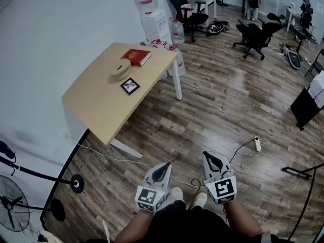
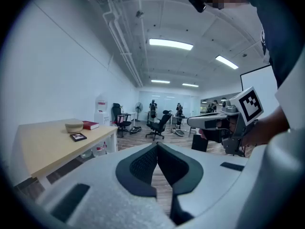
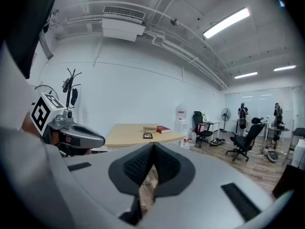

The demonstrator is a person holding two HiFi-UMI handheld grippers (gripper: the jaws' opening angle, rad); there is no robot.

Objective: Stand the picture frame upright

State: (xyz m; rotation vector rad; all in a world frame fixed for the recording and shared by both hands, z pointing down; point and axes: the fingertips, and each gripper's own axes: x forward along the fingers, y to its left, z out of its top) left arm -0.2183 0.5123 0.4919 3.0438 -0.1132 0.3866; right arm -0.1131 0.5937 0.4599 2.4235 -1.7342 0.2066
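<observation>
A small black picture frame [image 1: 130, 86] lies flat on the light wooden table [image 1: 101, 105], near a round beige bowl [image 1: 120, 70] and a red book [image 1: 136, 56]. The frame also shows far off in the left gripper view [image 2: 78, 137] and in the right gripper view [image 3: 147, 136]. Both grippers are held low in front of the person, well short of the table. My left gripper [image 1: 163, 168] has its jaws shut with nothing between them. My right gripper [image 1: 209, 157] is shut and empty as well.
A water dispenser [image 1: 154, 19] and water bottles [image 1: 176, 32] stand behind the table. Black office chairs [image 1: 255, 34] are further back. A cable with a power strip [image 1: 256, 144] crosses the wooden floor. A fan [image 1: 12, 206] and a stand base [image 1: 77, 183] sit at the left.
</observation>
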